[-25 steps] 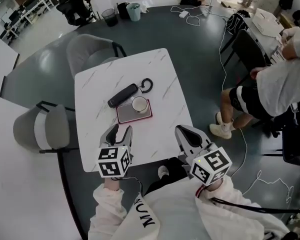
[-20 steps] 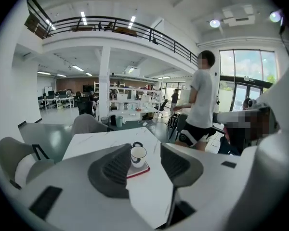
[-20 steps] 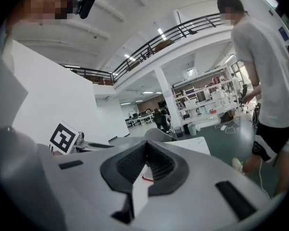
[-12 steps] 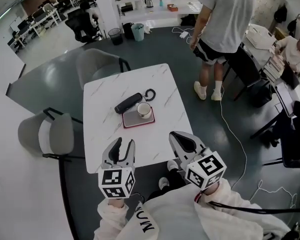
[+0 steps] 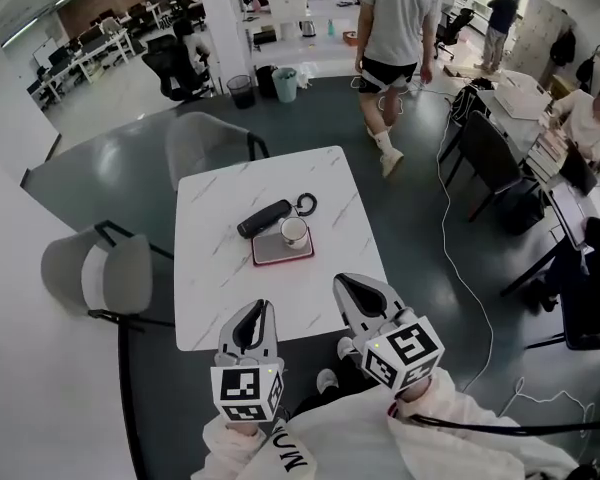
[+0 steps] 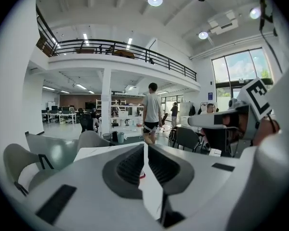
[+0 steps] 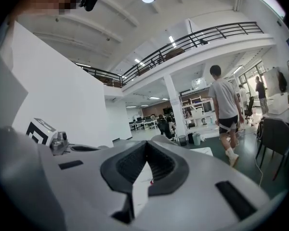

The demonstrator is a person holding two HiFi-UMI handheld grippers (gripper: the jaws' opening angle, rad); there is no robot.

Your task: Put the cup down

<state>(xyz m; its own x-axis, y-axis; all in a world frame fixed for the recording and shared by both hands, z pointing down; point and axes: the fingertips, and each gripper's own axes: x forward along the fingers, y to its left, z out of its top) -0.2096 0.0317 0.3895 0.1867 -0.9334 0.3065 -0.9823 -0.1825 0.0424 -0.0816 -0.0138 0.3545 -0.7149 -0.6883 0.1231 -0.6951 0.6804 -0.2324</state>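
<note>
A white cup (image 5: 294, 231) stands upright on a dusky pink tray (image 5: 278, 253) in the middle of the white marble table (image 5: 215, 298). Neither gripper touches it. My left gripper (image 5: 256, 311) hovers over the table's near edge, well short of the cup. Its jaws are closing, with only a thin slit left and nothing between them (image 6: 145, 146). My right gripper (image 5: 346, 286) is raised at the near right edge, its jaws together and empty (image 7: 145, 147).
A black oblong case (image 5: 264, 218) with a ring strap (image 5: 306, 205) lies just beyond the tray. Grey chairs stand at the left (image 5: 95, 273) and at the far side (image 5: 205, 143). A person (image 5: 390, 28) walks beyond the table. A black chair (image 5: 490, 153) and floor cables are to the right.
Both grippers have drawn back from the cup toward the table's near edge. The left jaws have gone from wide apart to nearly together. A person has walked from the right to the far side.
</note>
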